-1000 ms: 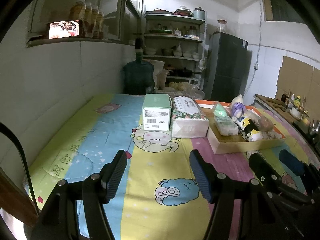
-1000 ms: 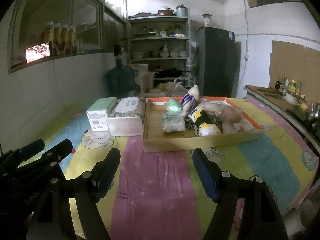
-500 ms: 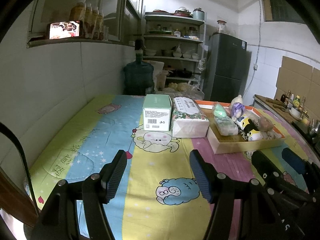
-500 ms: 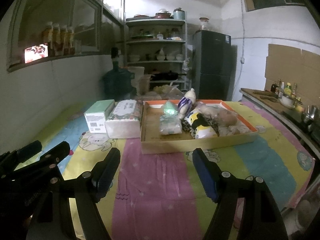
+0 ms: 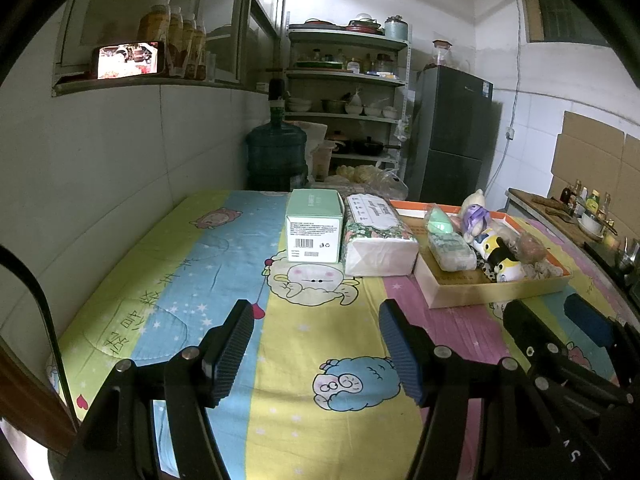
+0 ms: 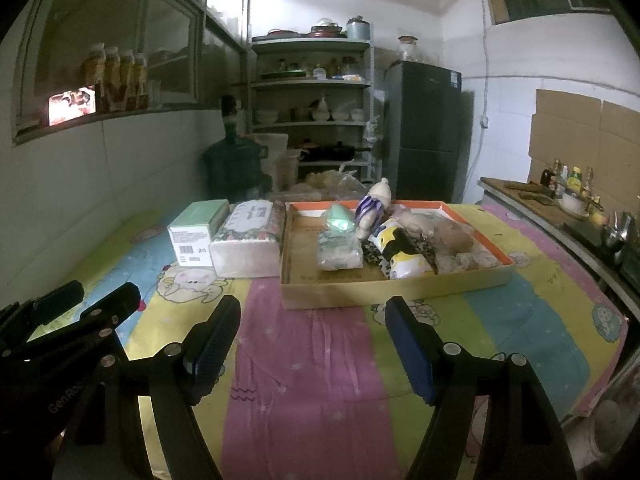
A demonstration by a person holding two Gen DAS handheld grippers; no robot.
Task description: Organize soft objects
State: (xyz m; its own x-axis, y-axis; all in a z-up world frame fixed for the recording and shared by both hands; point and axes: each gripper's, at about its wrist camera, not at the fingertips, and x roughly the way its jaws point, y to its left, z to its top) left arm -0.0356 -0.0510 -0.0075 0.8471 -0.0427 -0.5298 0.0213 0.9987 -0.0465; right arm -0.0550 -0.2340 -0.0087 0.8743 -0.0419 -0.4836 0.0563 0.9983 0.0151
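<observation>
Both grippers hover over a table w/ a striped cartoon-print cloth (image 5: pixel 328 344), pastel bands w/ sheep drawings.

Left black two-finger gripper (image 5: pixel 316 354): jaws wide apart, nothing btwn them, ribbed pads over the yellow stripe, well short of any item. Right black two-finger gripper (image 6: pixel 312 346): jaws also wide apart, empty, over the pink stripe just in front of the tray. In the left view the right gripper's fingers show at the lower-right edge; in the right view the left gripper's show at lower left.

Soft items sit in a shallow cardboard tray w/ orange rim (image 6: pixel 384 290), toward the far-right part of the table. Inside, left to right approx.: a clear plastic-wrapped pack of pale tissues (image 6: pixel 339 250) w/ a mint-green soft bag (image 6: pixel 338 218) behind it; a white plush toy w/ purple stripes (image 6: pixel 372 208) standing up at the back; a yellow-black-white plush toy (image 6: pixel 402 252) lying near the front wall; a brownish fuzzy soft lump (image 6: pixel 454 236); and a pale knitted/lacy piece (image 6: pixel 474 260) at the right end. Exact contacts among the right-end items can't be told.

Outside the tray, just beside its left wall: a floral-wrapped soft tissue pack (image 5: pixel 378 234), and touching its left side a mint-green cardboard box w/ barcode (image 5: pixel 314 230).

Bkgd: blue water jug (image 5: pixel 276 158), metal shelf rack (image 5: pixel 346 100), dark fridge (image 5: pixel 454 140).
</observation>
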